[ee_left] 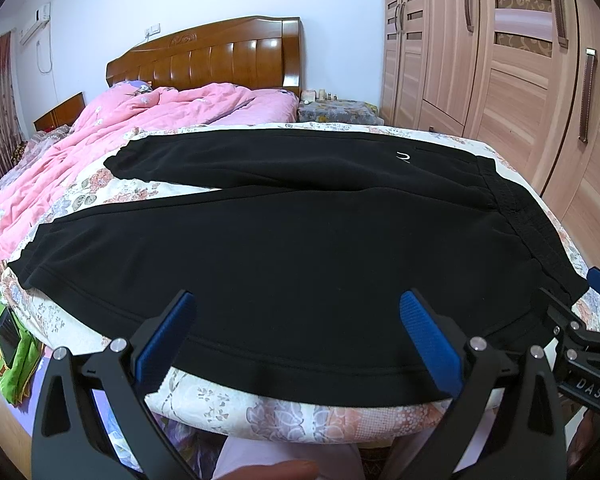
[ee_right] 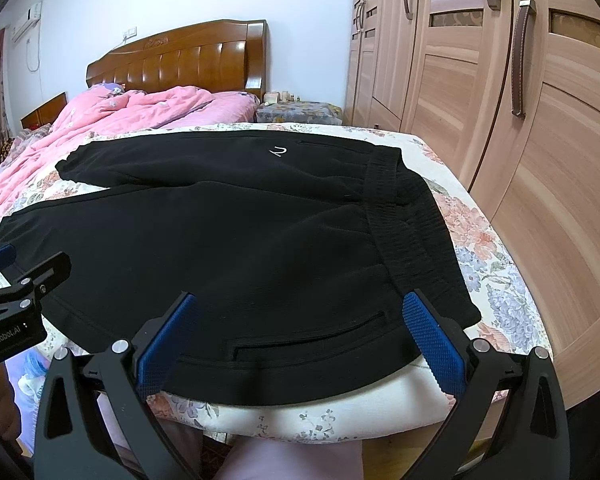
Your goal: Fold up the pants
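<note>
Nearest me, both my claws — left gripper (ee_left: 296,312) and right gripper (ee_right: 298,312) — gape apart, empty, at the bed's (ee_right: 340,420) edge; beyond, black pants (ee_left: 300,248) stretch sideways, waistband (ee_right: 404,224) toward my right claw.

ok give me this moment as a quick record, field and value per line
garment: black fleece jogger pants, spread flat, unfolded
legs: point left, split apart at the cuffs
waistband: ribbed black elastic waistband, at the right end
surface: bed with floral quilted bedspread
behind: crumpled pink duvet, wooden headboard
right side: light wooden wardrobe
left gripper: open, over the near leg edge, holding nothing
right gripper: open, over the near edge by the hip pocket, holding nothing
fold progress: none yet
</note>
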{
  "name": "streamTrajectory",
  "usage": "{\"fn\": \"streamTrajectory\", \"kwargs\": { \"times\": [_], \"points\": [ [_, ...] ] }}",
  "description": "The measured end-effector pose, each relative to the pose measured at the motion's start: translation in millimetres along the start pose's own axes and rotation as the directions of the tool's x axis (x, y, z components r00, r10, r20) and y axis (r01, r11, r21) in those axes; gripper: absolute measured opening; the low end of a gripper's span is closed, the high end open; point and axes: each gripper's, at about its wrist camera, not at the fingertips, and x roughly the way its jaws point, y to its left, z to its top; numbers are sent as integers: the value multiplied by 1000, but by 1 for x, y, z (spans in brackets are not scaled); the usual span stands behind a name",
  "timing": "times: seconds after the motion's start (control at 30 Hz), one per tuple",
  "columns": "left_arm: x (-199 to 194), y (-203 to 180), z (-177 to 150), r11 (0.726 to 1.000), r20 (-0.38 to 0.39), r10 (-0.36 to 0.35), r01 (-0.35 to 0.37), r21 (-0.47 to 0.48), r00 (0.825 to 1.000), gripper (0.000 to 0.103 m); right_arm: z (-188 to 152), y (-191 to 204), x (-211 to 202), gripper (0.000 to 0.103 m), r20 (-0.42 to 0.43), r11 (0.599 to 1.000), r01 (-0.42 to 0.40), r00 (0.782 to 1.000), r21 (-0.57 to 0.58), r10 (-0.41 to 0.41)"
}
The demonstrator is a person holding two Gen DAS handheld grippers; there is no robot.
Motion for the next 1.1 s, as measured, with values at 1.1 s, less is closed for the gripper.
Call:
{"fn": "streamTrajectory", "kwargs": {
  "times": [1.1],
  "points": [
    [1, 2, -3, 1000, -19, -4, 4, -7, 1000, 102, -1, 2, -1, 99, -5, 1000, -8, 1000, 5, 8]
  ]
}}
